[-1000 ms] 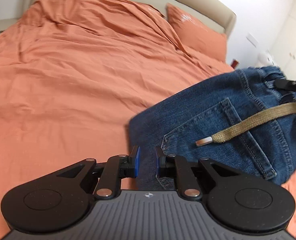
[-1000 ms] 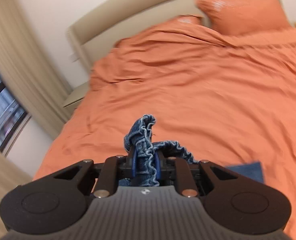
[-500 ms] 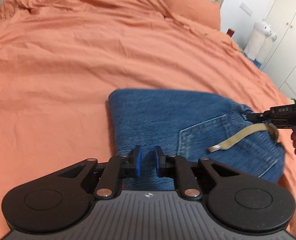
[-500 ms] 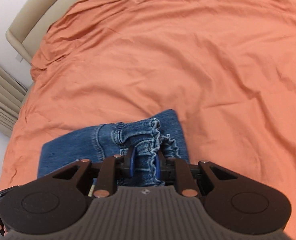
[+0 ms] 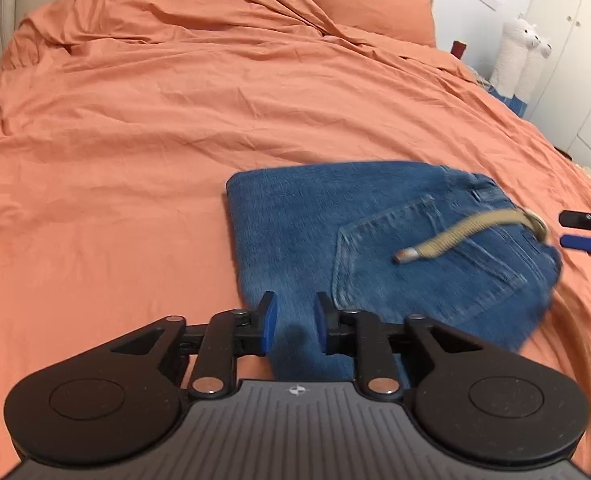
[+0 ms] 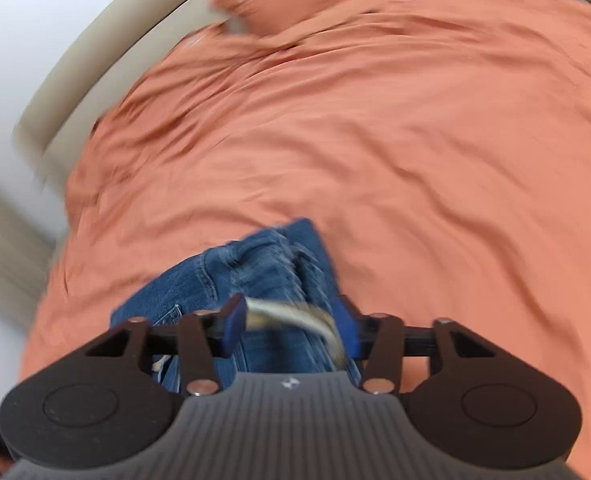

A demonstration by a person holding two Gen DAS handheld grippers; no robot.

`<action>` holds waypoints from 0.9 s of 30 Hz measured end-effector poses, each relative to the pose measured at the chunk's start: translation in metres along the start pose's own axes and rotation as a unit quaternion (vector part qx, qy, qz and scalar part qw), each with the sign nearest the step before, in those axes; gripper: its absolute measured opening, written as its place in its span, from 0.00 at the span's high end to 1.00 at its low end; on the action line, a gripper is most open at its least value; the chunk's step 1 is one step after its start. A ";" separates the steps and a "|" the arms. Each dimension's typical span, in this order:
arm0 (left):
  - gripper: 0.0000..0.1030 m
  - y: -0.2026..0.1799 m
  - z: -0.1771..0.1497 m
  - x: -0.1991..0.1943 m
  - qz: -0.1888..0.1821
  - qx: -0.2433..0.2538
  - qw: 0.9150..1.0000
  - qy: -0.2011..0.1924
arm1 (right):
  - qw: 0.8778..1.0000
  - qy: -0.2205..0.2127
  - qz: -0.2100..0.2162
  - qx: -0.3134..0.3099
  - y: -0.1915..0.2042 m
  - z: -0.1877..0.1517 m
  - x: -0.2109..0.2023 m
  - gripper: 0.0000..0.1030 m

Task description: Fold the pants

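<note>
Both claws, left claw [image 5: 294, 322] and right claw [image 6: 291, 330], just opened over folded jeans [image 5: 375, 240] (blurred).

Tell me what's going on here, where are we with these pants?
The jeans lie folded on the orange bedspread, back pocket up, a tan belt strap across it. Both handheld grippers have just been opening. The left gripper is open at the near edge; the right gripper is open at the waistband end, apparently letting go.

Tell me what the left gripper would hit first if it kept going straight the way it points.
Most likely the folded blue denim jeans: the left gripper, jaws open, points down at their near edge on the orange bedspread. Depth is hard to judge.
</note>
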State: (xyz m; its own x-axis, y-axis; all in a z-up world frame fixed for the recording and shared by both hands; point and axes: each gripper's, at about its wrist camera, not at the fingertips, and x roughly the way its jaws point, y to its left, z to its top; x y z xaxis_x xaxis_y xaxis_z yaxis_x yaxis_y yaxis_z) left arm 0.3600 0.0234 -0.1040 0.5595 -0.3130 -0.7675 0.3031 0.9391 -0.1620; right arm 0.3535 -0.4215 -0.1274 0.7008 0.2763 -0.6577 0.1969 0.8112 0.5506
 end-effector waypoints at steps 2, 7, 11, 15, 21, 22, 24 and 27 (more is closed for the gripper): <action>0.72 -0.006 -0.008 -0.015 0.006 0.009 1.000 0.008 | 0.999 -0.006 0.001 0.040 -0.013 -0.017 -0.017 0.48; 0.60 -0.015 -0.031 -0.050 -0.001 0.013 1.000 0.022 | 0.987 0.007 0.054 0.150 -0.043 -0.049 -0.011 0.51; 0.54 -0.026 -0.052 -0.064 -0.007 0.022 0.999 0.047 | 0.979 0.020 0.097 0.180 -0.051 -0.056 0.013 0.56; 0.45 -0.043 -0.072 -0.060 -0.003 0.042 0.997 0.064 | 0.973 0.014 0.120 0.195 -0.056 -0.060 0.022 0.75; 0.42 -0.056 -0.084 -0.032 0.031 0.049 0.997 0.055 | 0.982 0.005 0.111 0.154 -0.047 -0.057 0.021 0.77; 0.49 -0.056 -0.084 -0.028 0.040 0.050 0.996 0.055 | 0.982 0.004 0.111 0.151 -0.047 -0.057 0.021 0.77; 0.79 -0.054 -0.080 -0.023 0.041 0.050 0.995 0.071 | 0.983 0.003 0.110 0.148 -0.048 -0.057 0.021 0.79; 0.83 -0.077 -0.071 -0.039 0.078 0.166 0.981 0.059 | 0.981 -0.006 0.119 0.156 -0.047 -0.055 0.014 0.85</action>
State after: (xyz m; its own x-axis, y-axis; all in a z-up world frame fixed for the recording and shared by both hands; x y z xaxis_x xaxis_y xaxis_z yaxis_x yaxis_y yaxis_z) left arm 0.2603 -0.0261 -0.1051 0.5314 -0.1315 -0.8369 0.4670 0.8697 0.1598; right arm 0.3164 -0.4268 -0.1908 0.7596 0.4318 -0.4864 0.2255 0.5266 0.8196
